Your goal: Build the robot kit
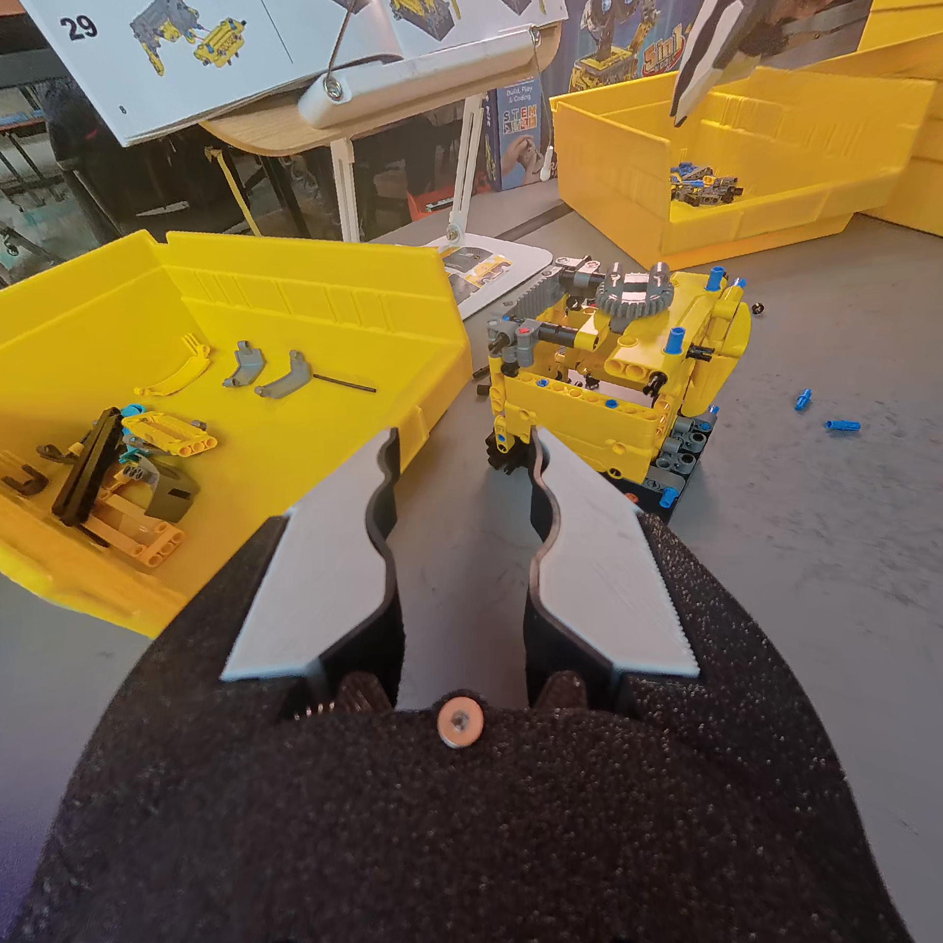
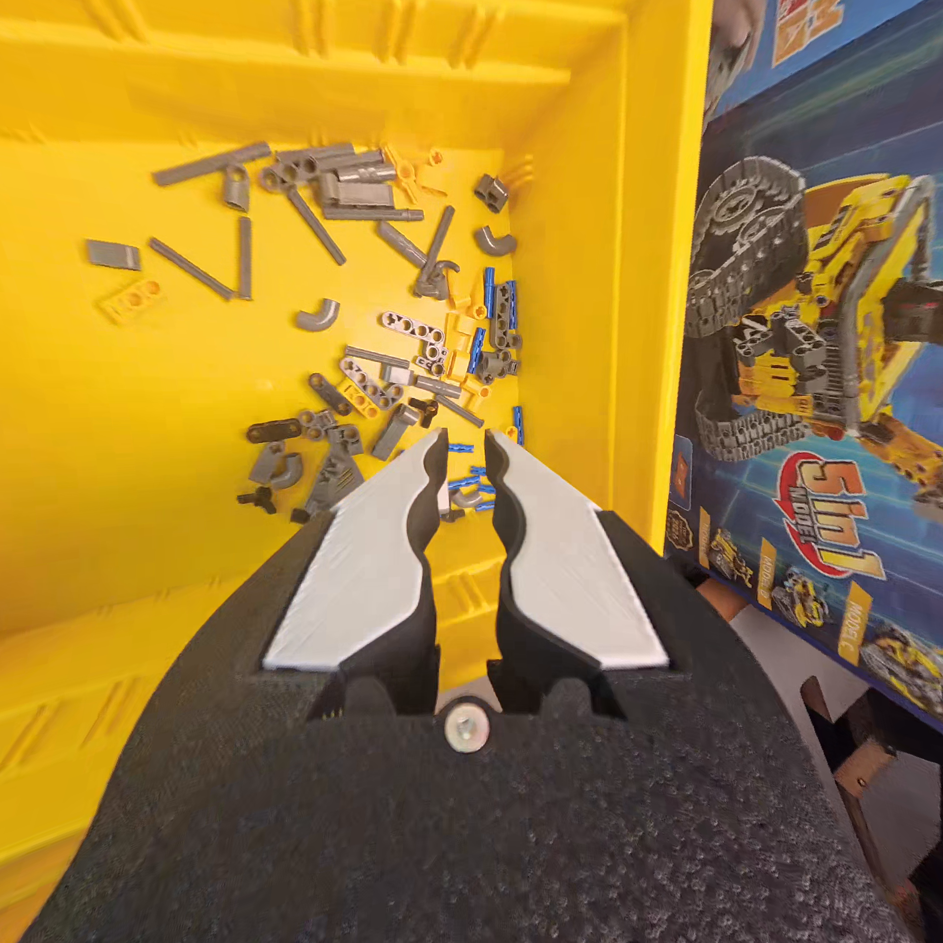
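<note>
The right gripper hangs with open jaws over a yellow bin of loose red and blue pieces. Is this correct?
Not quite: the loose pieces are mostly grey, with some blue, yellow and black, not red. The right wrist view shows this. The right gripper does hang with open jaws over the yellow bin.

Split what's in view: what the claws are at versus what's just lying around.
At the claws: left claw, open, at the yellow model; right claw, open, over loose parts in a yellow bin.
Lying about: blue pins on the table; toy box; instruction booklet; second bin.
</note>
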Available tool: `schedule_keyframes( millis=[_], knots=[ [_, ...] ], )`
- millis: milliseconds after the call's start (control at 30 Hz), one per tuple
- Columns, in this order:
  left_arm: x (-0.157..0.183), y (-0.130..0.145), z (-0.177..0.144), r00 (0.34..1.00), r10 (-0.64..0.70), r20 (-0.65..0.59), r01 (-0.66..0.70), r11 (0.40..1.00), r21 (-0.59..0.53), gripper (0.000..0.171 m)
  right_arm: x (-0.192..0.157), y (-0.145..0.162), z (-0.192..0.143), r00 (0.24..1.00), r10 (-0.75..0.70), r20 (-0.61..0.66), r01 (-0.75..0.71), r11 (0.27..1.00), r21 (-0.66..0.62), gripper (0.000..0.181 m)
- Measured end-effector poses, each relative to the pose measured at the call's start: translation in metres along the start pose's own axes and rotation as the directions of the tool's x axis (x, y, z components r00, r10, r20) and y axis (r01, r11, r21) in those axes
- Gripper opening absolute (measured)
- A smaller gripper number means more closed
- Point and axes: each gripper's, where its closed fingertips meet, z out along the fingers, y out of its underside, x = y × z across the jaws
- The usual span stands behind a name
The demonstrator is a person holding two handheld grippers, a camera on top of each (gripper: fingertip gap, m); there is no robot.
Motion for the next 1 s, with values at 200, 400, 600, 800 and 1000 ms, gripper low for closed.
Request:
schedule_keyframes(
  millis=[200,400,600,800,1000],
  knots=[
    [-0.002,0.001,0.003,1.0,0.004,0.015,-0.003,1.0,-0.011,0.049,0.004,0.009,0.05,0.997,-0.001,0.077,0.015,0.982,-0.187,0.013],
    [-0.004,0.001,0.002,1.0,-0.014,0.012,0.014,1.0,-0.007,0.049,0.007,0.015,0.067,0.991,0.045,0.122,-0.014,0.969,-0.246,0.009],
    [-0.004,0.001,0.002,1.0,-0.024,0.003,0.024,1.0,-0.006,0.049,0.007,0.015,0.068,0.986,0.088,0.141,-0.051,0.966,-0.252,0.008],
    [-0.003,-0.001,-0.001,1.0,-0.025,-0.002,0.025,1.0,0.009,0.049,-0.018,-0.024,-0.01,0.992,0.03,0.123,-0.027,0.999,-0.026,0.006],
    [0.002,-0.006,-0.001,0.999,-0.029,-0.038,0.03,0.999,0.026,0.049,-0.2,-0.07,-0.112,0.941,-0.247,0.233,0.18,0.944,0.278,0.006]
  ],
)
